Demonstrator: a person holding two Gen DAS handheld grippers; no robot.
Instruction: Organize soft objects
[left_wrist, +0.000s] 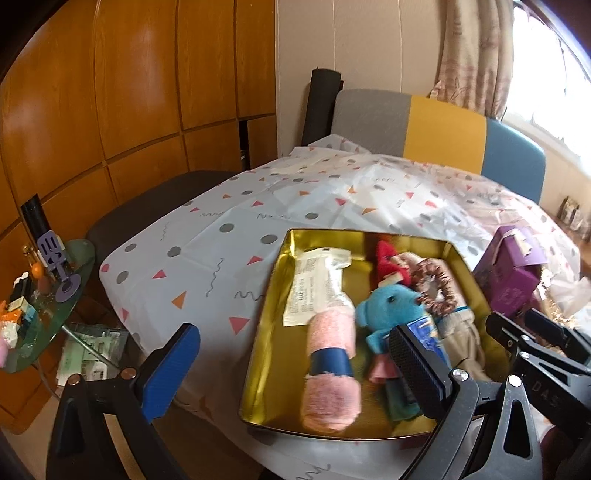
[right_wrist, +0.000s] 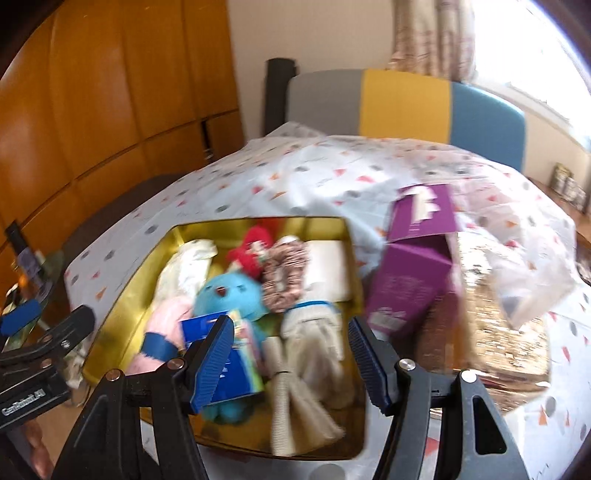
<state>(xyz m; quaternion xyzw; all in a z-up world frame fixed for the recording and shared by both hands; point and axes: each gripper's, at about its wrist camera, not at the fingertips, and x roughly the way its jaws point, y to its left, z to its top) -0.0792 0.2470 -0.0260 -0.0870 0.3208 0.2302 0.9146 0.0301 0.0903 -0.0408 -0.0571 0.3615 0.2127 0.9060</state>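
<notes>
A shiny gold metal tray (left_wrist: 280, 295) sits on the counter, which is covered by a white cloth with dots and triangles (left_wrist: 221, 236). In the tray lie a rolled pink towel with a blue band (left_wrist: 330, 354), a blue plush toy (left_wrist: 391, 306), a red plush toy (left_wrist: 388, 262) and a brown scrunchie (right_wrist: 286, 273). A purple box (right_wrist: 410, 280) stands just beside the tray. The left gripper (left_wrist: 291, 373) is wide open and holds nothing. The right gripper (right_wrist: 291, 358) is open and empty too. Its side reads "DAS".
</notes>
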